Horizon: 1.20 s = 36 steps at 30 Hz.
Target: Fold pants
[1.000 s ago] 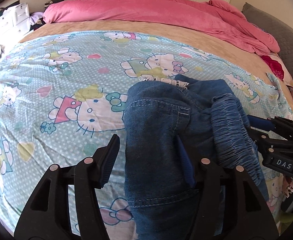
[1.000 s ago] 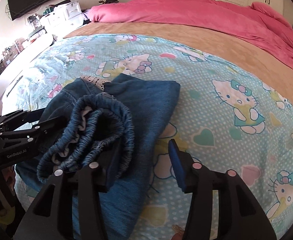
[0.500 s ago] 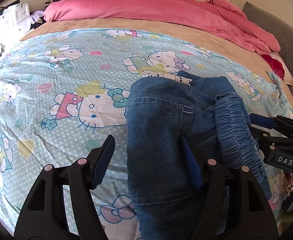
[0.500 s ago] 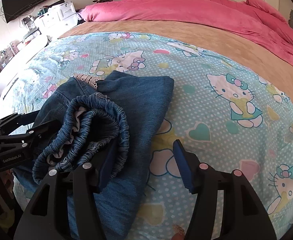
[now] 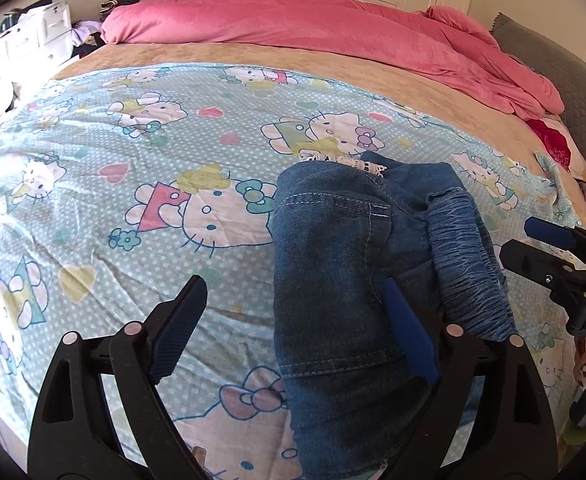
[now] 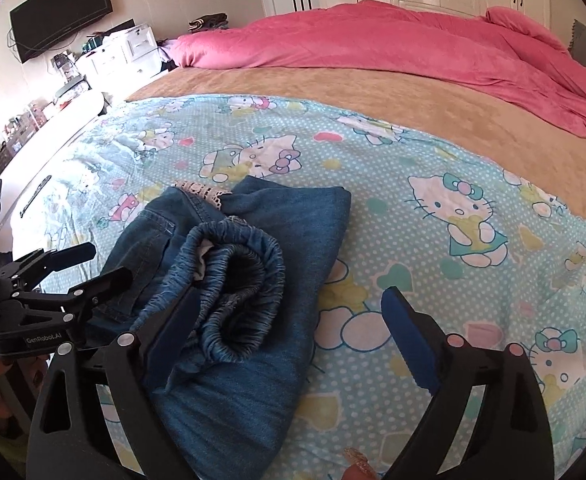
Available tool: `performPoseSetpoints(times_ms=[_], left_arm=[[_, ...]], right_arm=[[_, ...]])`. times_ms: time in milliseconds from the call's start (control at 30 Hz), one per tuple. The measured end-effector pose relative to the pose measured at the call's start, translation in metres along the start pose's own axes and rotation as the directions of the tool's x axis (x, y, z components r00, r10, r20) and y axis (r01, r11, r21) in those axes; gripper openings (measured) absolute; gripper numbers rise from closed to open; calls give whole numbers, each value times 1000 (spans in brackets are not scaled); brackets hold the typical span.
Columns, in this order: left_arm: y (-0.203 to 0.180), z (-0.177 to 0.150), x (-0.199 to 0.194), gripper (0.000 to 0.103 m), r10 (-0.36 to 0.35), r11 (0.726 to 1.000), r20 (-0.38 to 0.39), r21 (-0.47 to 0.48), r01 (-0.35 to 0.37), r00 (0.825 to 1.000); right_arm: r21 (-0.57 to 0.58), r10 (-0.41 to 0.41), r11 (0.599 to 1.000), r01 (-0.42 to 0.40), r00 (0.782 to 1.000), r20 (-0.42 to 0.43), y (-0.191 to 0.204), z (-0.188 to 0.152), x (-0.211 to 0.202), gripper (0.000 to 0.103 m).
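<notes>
Blue jeans (image 5: 333, 264) lie folded into a compact bundle on the Hello Kitty sheet (image 5: 133, 152), the gathered elastic waistband (image 5: 469, 264) on top at the right. My left gripper (image 5: 293, 328) straddles the bundle's left part; its jaws are opening, the denim lies between them, and the pads do not press it. In the right wrist view the jeans (image 6: 293, 232) sit left of centre. My right gripper (image 6: 291, 336) is opening too, with the waistband (image 6: 245, 280) beside its left finger. Each gripper shows in the other's view: right gripper (image 5: 521, 238), left gripper (image 6: 107, 262).
A pink duvet (image 5: 333, 28) is heaped along the far side of the bed, with a tan blanket (image 6: 373, 96) in front of it. White drawers (image 6: 125, 48) and a wall television (image 6: 61, 12) stand beyond the left edge. A grey headboard (image 5: 573, 80) is on the right.
Both grippers' jaws have spread much wider and let go of the denim. The jeans bundle stays where it lay. The right gripper has lifted slightly.
</notes>
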<state>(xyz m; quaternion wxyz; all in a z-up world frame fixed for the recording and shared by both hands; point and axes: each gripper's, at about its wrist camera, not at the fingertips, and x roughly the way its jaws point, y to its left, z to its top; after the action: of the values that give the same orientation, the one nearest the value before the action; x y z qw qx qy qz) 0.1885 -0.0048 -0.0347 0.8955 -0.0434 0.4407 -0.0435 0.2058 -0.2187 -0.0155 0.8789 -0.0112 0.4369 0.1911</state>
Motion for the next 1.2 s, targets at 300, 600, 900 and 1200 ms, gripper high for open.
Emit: performPoseSetpoints(times_ms=[300, 600, 900, 1200], left_arm=[[-3, 2, -34, 94, 34, 999, 53, -9, -34, 998], [-8, -6, -85, 94, 40, 999, 153, -19, -38, 987], [-17, -28, -125, 94, 48, 999, 210, 2, -49, 976], [-24, -60, -146, 94, 66, 997, 219, 30, -74, 973]], right_arm=[[9, -11, 1000, 10, 995, 103, 1, -2, -39, 98], [19, -1, 1000, -2, 979, 206, 6, -16, -88, 98], [-4, -13, 1000, 15, 953, 303, 17, -31, -133, 98], [-26, -36, 999, 47, 941, 336, 31, -59, -160, 98]])
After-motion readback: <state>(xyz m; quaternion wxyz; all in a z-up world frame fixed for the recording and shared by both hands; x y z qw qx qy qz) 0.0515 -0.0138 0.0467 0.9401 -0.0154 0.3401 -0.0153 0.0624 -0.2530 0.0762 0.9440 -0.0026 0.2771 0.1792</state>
